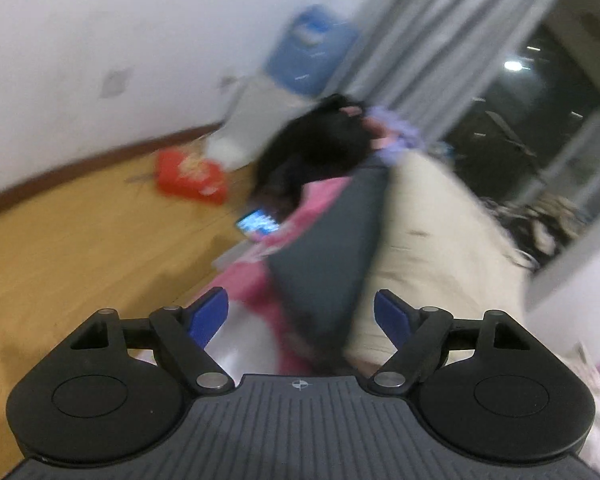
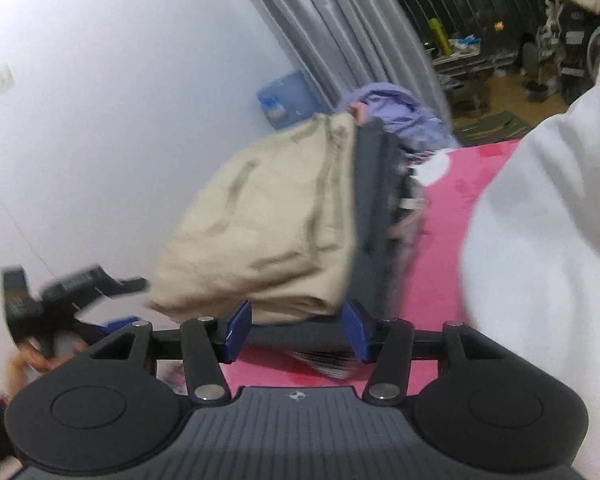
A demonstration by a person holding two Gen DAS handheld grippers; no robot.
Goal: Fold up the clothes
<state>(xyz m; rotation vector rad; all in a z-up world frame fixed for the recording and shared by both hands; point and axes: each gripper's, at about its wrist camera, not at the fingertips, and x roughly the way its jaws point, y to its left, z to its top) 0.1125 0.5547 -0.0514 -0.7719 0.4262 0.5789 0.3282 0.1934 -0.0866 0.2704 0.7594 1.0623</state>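
A stack of folded clothes lies on a pink cover (image 2: 452, 232): a beige garment (image 2: 268, 216) on top of a dark grey one (image 2: 374, 216). In the left wrist view the beige garment (image 1: 432, 240) and the dark grey one (image 1: 332, 248) lie just ahead. My left gripper (image 1: 300, 316) is open and empty, close in front of the stack; it also shows in the right wrist view (image 2: 76, 292), left of the stack. My right gripper (image 2: 298, 328) is open, its jaws standing either side of the stack's near edge without pinching it. Both views are blurred by motion.
A person with black hair (image 1: 320, 140) sits beyond the stack with a lit phone (image 1: 258, 222). A lilac garment (image 2: 396, 112), a white garment (image 2: 540, 240), a red box (image 1: 188, 176) on the wooden floor, a water dispenser (image 1: 284, 80) and grey curtains (image 2: 340, 32) surround the spot.
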